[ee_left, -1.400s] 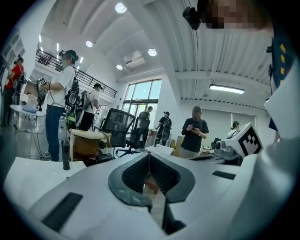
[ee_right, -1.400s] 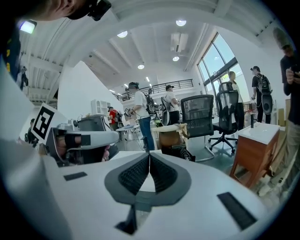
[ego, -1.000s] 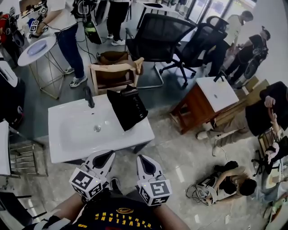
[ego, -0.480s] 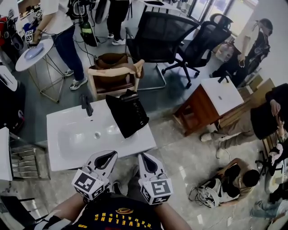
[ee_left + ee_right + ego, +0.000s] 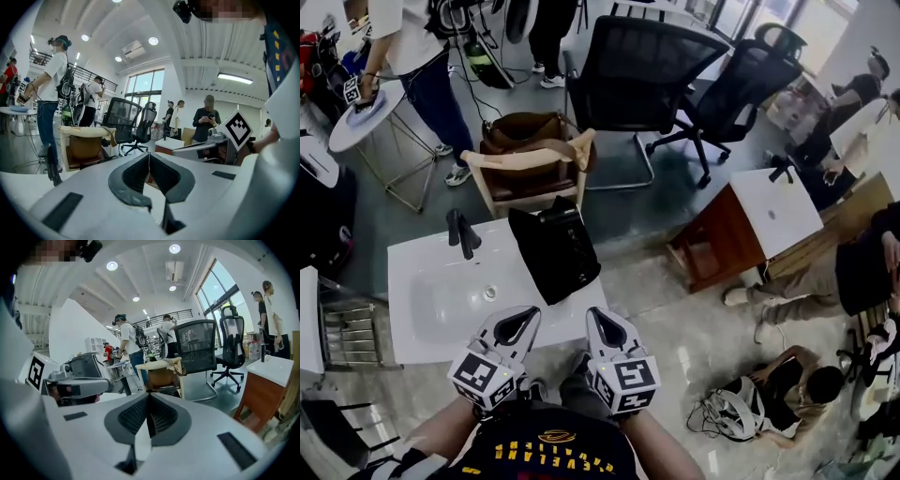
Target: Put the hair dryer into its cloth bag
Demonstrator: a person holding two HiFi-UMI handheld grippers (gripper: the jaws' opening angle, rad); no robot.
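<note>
Your left gripper and right gripper are both closed on nothing, short of the desk; the black cloth bag lies at its right end; likely limp and light; pinch its hem; the hair dryer can't be told apart.

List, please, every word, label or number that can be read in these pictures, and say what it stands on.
"CLEVELAND", as far as it can be made out: yellow print on the person's black shirt; the rest of that print is too blurred to read.
No letters: the left gripper and the right gripper carry only black-and-white square marker patterns.
Nothing else is readable.
</note>
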